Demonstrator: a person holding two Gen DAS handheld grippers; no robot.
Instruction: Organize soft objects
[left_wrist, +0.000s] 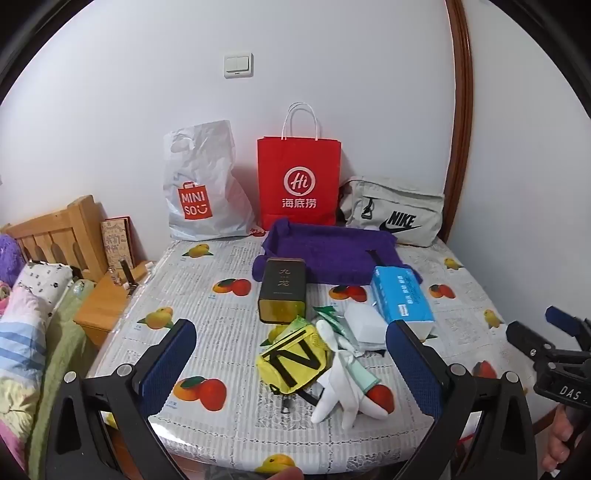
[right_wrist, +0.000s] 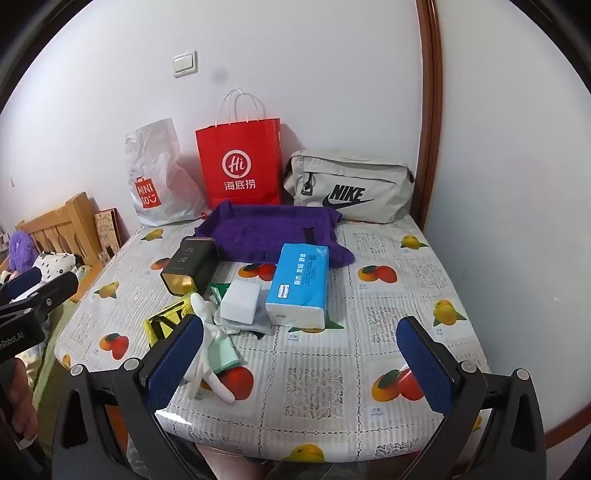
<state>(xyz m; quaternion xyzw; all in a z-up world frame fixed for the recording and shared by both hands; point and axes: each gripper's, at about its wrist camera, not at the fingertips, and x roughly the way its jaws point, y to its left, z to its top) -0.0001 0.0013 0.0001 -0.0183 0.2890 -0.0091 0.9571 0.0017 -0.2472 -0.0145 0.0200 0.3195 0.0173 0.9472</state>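
Observation:
A pile of soft things lies mid-table: a yellow cloth with a black N (left_wrist: 291, 363) (right_wrist: 166, 319), a white glove (left_wrist: 341, 384) (right_wrist: 207, 350), a white sponge block (left_wrist: 364, 321) (right_wrist: 240, 299), a blue tissue pack (left_wrist: 400, 295) (right_wrist: 301, 284). A purple towel tray (left_wrist: 325, 247) (right_wrist: 266, 229) sits behind them. My left gripper (left_wrist: 291, 369) is open and empty, held above the near table edge in front of the yellow cloth. My right gripper (right_wrist: 301, 365) is open and empty, to the right of the glove.
A dark tin box (left_wrist: 282, 291) (right_wrist: 190, 266) stands beside the pile. Against the wall stand a white Miniso bag (left_wrist: 203, 184), a red paper bag (left_wrist: 299, 181) and a grey Nike bag (left_wrist: 395, 210). A bed with a wooden headboard (left_wrist: 55, 232) lies left of the table.

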